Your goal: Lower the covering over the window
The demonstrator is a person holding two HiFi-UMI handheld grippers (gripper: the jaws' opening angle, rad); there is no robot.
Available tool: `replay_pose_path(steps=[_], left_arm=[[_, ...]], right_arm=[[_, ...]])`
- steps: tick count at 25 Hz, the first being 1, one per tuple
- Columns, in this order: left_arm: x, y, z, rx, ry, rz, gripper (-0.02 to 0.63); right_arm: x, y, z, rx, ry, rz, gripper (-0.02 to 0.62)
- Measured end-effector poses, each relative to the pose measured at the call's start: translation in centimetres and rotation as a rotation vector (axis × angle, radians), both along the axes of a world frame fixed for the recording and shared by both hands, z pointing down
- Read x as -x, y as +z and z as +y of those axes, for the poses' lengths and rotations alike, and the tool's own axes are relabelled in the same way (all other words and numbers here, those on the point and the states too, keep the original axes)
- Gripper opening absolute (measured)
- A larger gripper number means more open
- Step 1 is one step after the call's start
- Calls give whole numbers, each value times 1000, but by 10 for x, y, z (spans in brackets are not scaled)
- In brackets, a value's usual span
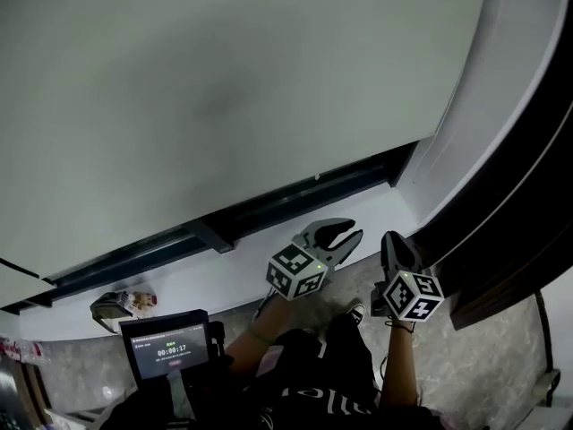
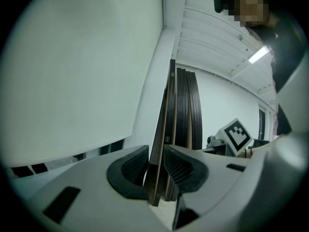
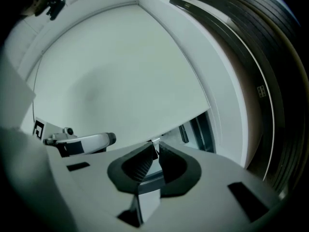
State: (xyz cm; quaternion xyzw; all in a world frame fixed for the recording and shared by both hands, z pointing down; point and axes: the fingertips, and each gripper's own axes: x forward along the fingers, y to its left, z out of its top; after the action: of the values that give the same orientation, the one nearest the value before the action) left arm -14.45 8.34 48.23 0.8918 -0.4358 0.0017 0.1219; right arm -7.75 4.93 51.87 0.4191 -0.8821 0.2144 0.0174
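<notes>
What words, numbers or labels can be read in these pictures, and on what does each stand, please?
"00:00:17": the small screen; its other lines are too small.
Packet on the sill: print too blurred.
Dark garment: white letters, cut off, unreadable.

Your head view: aimed steeply downward, close before the pale grey flat roller blind (image 1: 224,88). Your left gripper view, right gripper view: near-level, close; all three share that blind.
</notes>
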Motion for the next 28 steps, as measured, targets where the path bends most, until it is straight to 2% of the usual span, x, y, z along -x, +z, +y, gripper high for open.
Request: replay_pose_path(steps=[3, 9, 11, 15, 21, 23, 26, 28], left_arm=[[11, -1, 32, -4, 4, 19, 95], [13, 7, 32, 3, -4, 66, 95], [5, 4, 41, -9, -9, 78, 95], [-36, -6, 82, -31, -12, 84, 95], [-41, 6, 90, 7, -25, 108, 95], [-63, 4, 107, 8, -35, 112, 95], [-130, -6, 151, -6, -43, 117, 95], [-154, -8, 167, -10, -53, 125, 95]], right_arm=[[10, -5, 38, -7, 5, 6, 43], [11, -4, 44, -10, -1, 17, 43], [5, -8, 54, -24, -9, 20, 43], [-32, -21, 94, -50, -18, 8, 39], [-31, -19, 105, -34, -40, 32, 37], [-53, -20, 123, -37, -50, 34, 37], [-120, -26, 165, -54, -56, 22, 35], [-144, -26, 179, -57, -63, 21, 34]])
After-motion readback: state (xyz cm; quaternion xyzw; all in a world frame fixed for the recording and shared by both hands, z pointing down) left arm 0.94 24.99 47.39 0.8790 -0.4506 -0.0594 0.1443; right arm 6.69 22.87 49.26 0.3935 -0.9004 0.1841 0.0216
